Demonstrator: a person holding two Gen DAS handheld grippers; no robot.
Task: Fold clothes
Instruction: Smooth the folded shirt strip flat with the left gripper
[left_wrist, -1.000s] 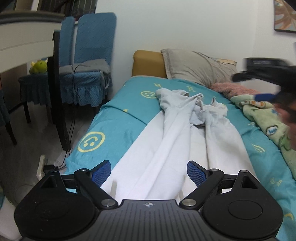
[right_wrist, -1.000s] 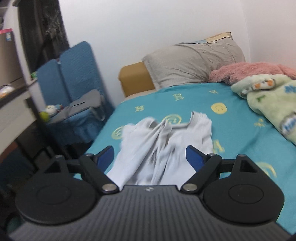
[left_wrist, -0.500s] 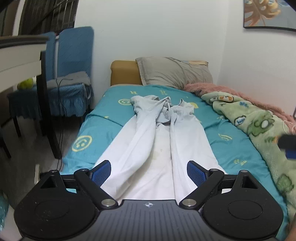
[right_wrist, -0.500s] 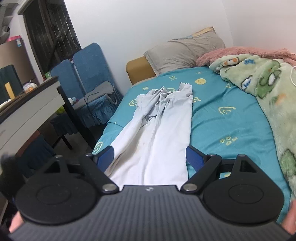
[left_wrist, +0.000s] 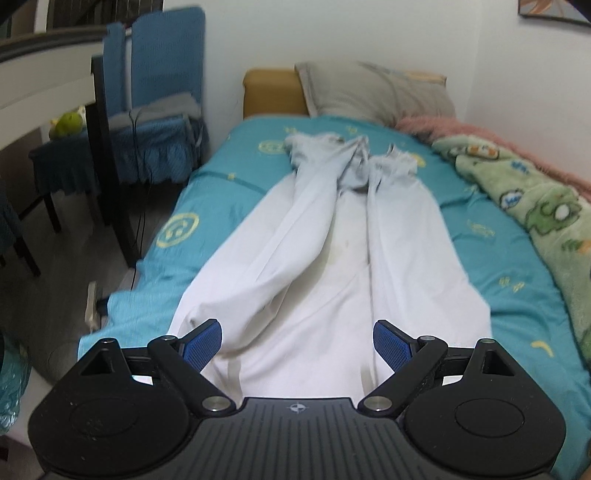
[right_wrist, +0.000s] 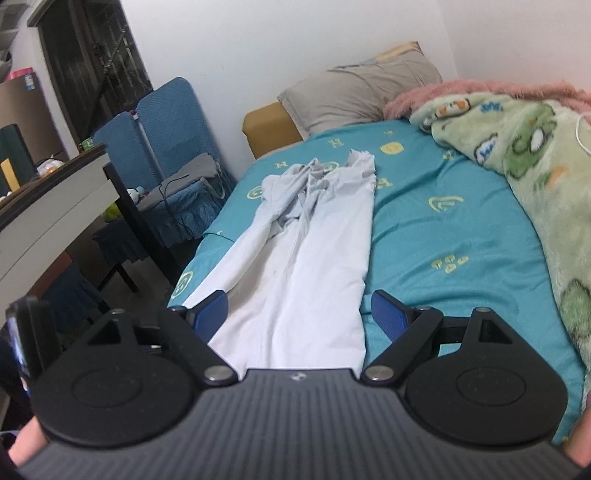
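A white garment (left_wrist: 325, 258) lies stretched lengthwise on the teal bed, its sides folded inward and its far end bunched near the pillow. It also shows in the right wrist view (right_wrist: 306, 258). My left gripper (left_wrist: 297, 343) is open and empty, just above the garment's near hem. My right gripper (right_wrist: 297, 314) is open and empty, above the near hem toward its right edge. The other gripper (right_wrist: 22, 332) shows partly at the right wrist view's left border.
The bed (left_wrist: 491, 295) has a grey pillow (left_wrist: 373, 92) at its head and a green patterned blanket (left_wrist: 535, 206) along its right side. Blue-covered chairs (left_wrist: 162, 107) and a dark table leg (left_wrist: 110, 162) stand on the floor at the left.
Both grippers have pulled back from the pillow end to the foot of the bed. The garment now lies stretched out longer. Both grippers stayed open.
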